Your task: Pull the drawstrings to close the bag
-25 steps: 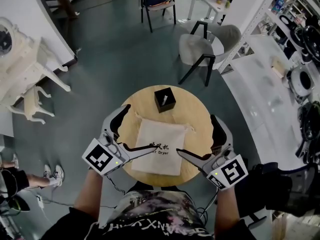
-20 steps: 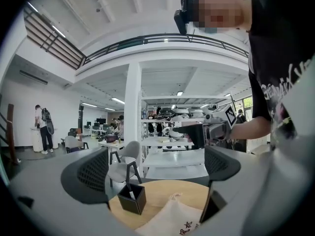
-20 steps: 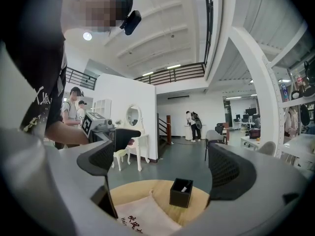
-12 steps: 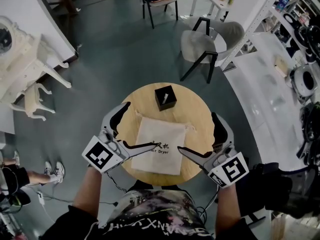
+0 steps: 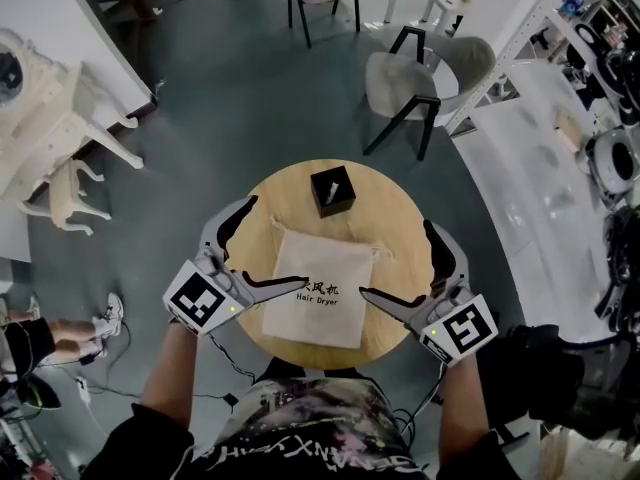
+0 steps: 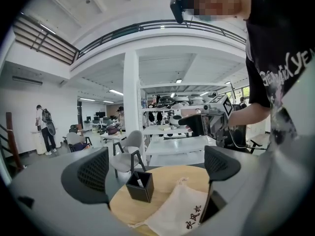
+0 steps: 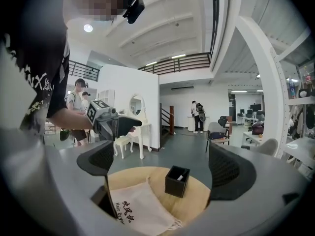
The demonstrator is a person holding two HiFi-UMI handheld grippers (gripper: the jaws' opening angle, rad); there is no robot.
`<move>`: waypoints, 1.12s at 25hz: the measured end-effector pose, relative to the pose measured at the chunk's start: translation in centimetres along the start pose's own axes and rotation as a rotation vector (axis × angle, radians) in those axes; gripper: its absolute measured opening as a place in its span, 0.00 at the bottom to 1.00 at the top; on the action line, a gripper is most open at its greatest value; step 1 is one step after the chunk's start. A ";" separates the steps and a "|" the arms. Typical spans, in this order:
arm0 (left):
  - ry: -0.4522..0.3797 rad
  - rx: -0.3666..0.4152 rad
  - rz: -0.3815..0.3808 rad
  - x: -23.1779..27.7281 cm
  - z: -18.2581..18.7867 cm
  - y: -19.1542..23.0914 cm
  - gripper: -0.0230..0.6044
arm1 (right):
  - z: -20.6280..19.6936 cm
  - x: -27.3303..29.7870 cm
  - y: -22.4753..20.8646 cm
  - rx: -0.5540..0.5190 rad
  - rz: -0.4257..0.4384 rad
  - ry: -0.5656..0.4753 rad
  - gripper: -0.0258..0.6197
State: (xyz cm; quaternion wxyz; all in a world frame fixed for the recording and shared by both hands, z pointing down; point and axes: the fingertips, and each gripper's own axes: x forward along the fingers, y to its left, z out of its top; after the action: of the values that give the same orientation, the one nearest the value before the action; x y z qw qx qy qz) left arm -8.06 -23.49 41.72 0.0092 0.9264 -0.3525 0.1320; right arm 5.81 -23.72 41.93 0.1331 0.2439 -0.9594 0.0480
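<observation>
A cream drawstring bag (image 5: pixel 318 286) with dark print lies flat on the round wooden table (image 5: pixel 385 228). Its gathered mouth faces the far side, with cord ends at its left corner (image 5: pixel 272 226) and right corner (image 5: pixel 380 255). My left gripper (image 5: pixel 262 250) hovers open at the bag's left edge, and my right gripper (image 5: pixel 412 270) hovers open at its right edge. Neither holds anything. The left gripper view has the bag (image 6: pixel 179 215) low between the open jaws (image 6: pixel 157 168). In the right gripper view the bag (image 7: pixel 135 208) sits lower left of the open jaws (image 7: pixel 165 168).
A small black open box (image 5: pixel 333 190) stands on the table beyond the bag; it also appears as the box (image 6: pixel 139 186) and the box (image 7: pixel 177 181). Grey chairs (image 5: pixel 415 78) stand on the floor beyond, a white vanity (image 5: pixel 60 138) at left, shelving (image 5: pixel 590 118) at right.
Both grippers stay open on either side of the bag, which has not moved. The head view has drifted slightly.
</observation>
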 end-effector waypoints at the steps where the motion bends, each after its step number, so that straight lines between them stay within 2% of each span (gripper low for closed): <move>1: 0.008 0.001 0.000 0.1 -0.3 0.2 0.97 | -0.4 0.1 -0.1 0.001 0.004 0.009 0.95; 11: 0.121 0.033 -0.040 1.1 -4.1 1.6 0.97 | -3.6 2.0 -1.6 0.003 0.029 0.088 0.95; 28: 0.261 0.006 -0.091 3.7 -11.3 3.1 0.97 | -11.0 4.8 -3.6 0.025 0.060 0.229 0.95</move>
State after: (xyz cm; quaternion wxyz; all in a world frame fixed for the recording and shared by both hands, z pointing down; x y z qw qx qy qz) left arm -10.10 -26.95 53.32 0.0581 0.9164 -0.3056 0.2521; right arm 6.01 -27.34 53.90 0.2376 0.2094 -0.9441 0.0913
